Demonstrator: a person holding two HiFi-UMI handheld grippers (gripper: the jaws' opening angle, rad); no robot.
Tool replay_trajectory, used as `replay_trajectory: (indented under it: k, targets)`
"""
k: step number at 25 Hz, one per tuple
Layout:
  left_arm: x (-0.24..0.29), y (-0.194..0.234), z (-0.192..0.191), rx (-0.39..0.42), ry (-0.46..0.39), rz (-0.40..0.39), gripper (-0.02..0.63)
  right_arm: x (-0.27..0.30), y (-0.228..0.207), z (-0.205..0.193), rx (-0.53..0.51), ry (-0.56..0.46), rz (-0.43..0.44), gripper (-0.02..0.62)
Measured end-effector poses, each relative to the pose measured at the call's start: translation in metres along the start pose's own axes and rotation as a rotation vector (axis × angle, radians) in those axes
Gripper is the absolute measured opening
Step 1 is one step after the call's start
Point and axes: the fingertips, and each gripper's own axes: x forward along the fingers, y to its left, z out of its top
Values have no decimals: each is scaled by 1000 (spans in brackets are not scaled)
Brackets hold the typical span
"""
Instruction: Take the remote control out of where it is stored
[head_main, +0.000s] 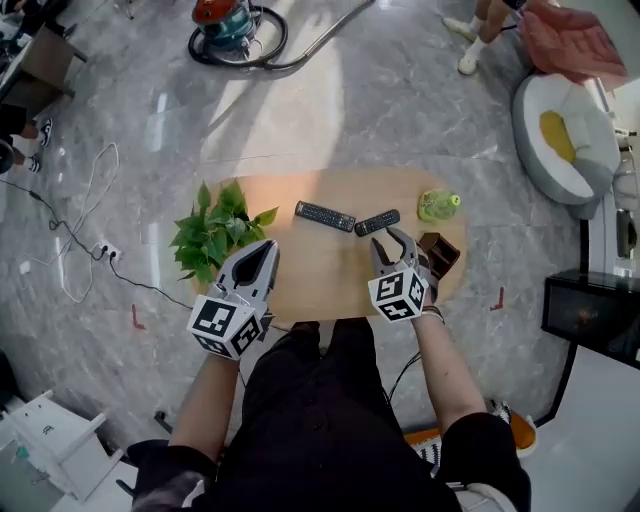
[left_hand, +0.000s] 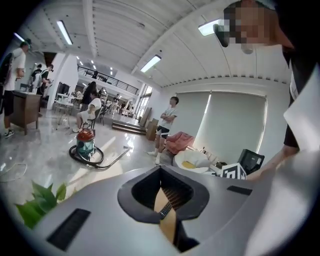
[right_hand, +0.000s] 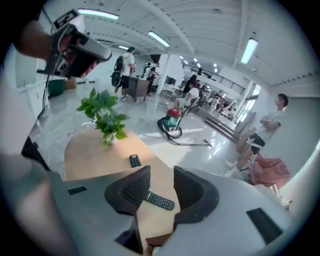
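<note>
Blocking part of the brown holder (head_main: 447, 250), the right gripper (head_main: 392, 242) hangs spread and empty, while the left gripper (head_main: 266, 246) is pressed together on nothing. Only the right gripper view frames the remote control (right_hand: 160, 201) through its gap, lying flat on the table (right_hand: 95, 150).

Vacuum cleaner (head_main: 228, 30) (red top) partly off-frame

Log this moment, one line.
left gripper shut, empty | right gripper open, empty | remote control and second remote control on table
</note>
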Motion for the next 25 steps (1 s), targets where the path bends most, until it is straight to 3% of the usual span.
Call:
replay_trajectory:
  k: [5, 8, 11, 18, 25]
  targets:
    - [9, -21, 32, 79, -29, -45, 6, -77, -34, 38, 292, -149, -126, 129]
    - [14, -39, 42, 124, -34, -101, 6, -122, -46, 42, 490, -246, -196, 105]
    - [12, -54, 55, 161, -61, -138, 6, -165, -57, 41, 608, -322, -258, 48]
    - [10, -77, 73, 205, -110, -198, 6, -218, -76, 31, 675, -404, -396, 35]
    - [19, -93, 66, 187, -100, -270, 6, -214, -69, 16, 679, -382, -409, 35]
